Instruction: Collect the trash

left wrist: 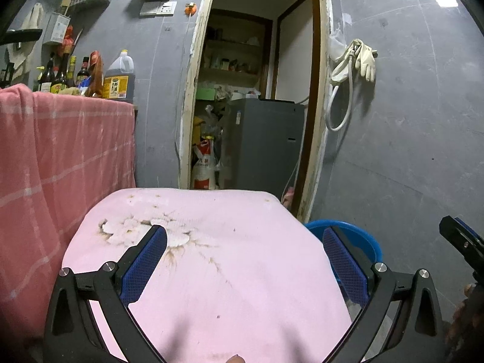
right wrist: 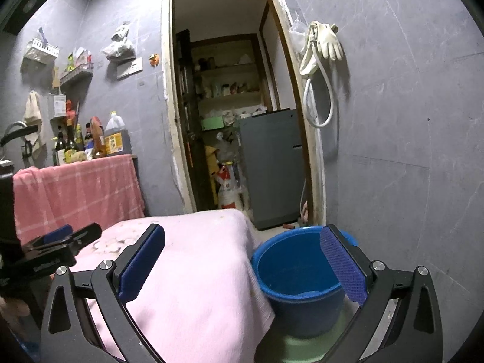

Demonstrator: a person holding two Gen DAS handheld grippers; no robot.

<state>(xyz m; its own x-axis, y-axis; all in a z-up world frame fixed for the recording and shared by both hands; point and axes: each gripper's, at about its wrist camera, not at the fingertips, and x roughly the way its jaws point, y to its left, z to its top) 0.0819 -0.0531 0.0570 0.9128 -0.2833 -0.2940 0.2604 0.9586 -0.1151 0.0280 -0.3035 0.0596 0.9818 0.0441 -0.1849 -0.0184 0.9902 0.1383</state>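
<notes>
A blue bucket [right wrist: 296,278] stands on the floor just right of a table draped in a pink flowered cloth [right wrist: 193,272]; I see nothing inside it. Its rim also shows in the left wrist view [left wrist: 360,236]. My left gripper [left wrist: 245,242] is open and empty above the pink cloth [left wrist: 211,257]. My right gripper [right wrist: 242,242] is open and empty, spanning the cloth's right edge and the bucket. No trash item shows on the cloth. The left gripper appears at the left of the right wrist view [right wrist: 60,239].
A counter under a pink checked towel [left wrist: 60,157] stands at the left, with bottles and an oil jug [left wrist: 118,75] on it. A doorway behind holds a grey appliance [left wrist: 263,142] and bags. Gloves and a hose [left wrist: 354,66] hang on the grey wall.
</notes>
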